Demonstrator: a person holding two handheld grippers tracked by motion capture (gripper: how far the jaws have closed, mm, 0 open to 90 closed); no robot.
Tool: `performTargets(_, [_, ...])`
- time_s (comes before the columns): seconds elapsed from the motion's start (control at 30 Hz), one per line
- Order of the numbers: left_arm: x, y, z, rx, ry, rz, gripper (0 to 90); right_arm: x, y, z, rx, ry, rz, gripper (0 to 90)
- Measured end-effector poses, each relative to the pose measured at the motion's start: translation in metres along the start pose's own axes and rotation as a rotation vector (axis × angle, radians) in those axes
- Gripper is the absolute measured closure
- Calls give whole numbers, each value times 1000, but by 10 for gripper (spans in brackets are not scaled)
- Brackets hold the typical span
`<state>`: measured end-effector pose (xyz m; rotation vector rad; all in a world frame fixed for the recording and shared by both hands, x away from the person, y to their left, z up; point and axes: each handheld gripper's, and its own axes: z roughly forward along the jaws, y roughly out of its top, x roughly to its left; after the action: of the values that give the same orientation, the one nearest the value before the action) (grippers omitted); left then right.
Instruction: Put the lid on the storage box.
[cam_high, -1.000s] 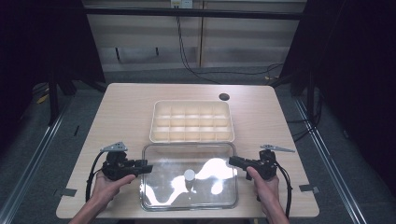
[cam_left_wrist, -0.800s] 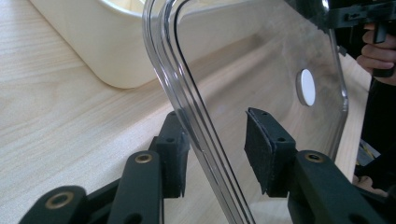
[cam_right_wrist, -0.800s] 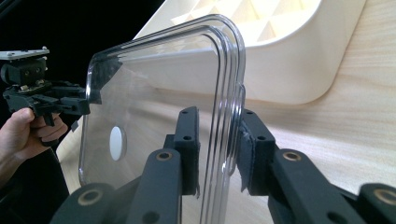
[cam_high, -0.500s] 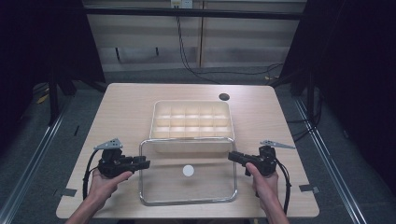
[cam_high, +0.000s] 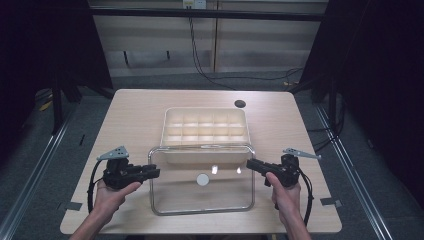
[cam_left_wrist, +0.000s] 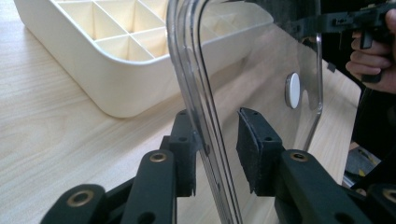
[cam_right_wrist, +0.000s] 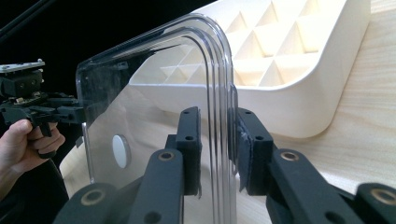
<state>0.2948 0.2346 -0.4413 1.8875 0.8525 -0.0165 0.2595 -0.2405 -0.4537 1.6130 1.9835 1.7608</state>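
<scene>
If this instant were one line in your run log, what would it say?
left tongs: gripping clear lid left edge | right tongs: gripping lid's right edge | lid: lifted, near cream compartment tray | tray: empty, on table

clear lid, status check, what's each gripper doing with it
Left gripper and right gripper each grip a side edge of the clear lid. Lid lifted, tilted up toward compartment tray. Nothing between lid and tray.
</scene>
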Motion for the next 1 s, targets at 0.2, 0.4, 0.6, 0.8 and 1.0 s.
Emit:
performTargets(0.2, [-1, 4, -5, -18, 6, 6, 709, 6, 3, -2, -11, -8, -27, 738])
performTargets(0.4, [-2, 7, -9, -34, 9, 3, 716, 13, 8, -3, -19, -12, -53, 736])
performTargets(0.6, [-5, 13, -12, -43, 19, 13, 714, 11, 14, -1, -26, 8, -41, 736])
performTargets(0.8, [-3, 20, -11, -46, 41, 13, 713, 13, 23, 1, -39, 0, -65, 734])
performTargets(1.0, [-2, 27, -14, -56, 48, 22, 712, 14, 31, 3, -50, 4, -85, 734])
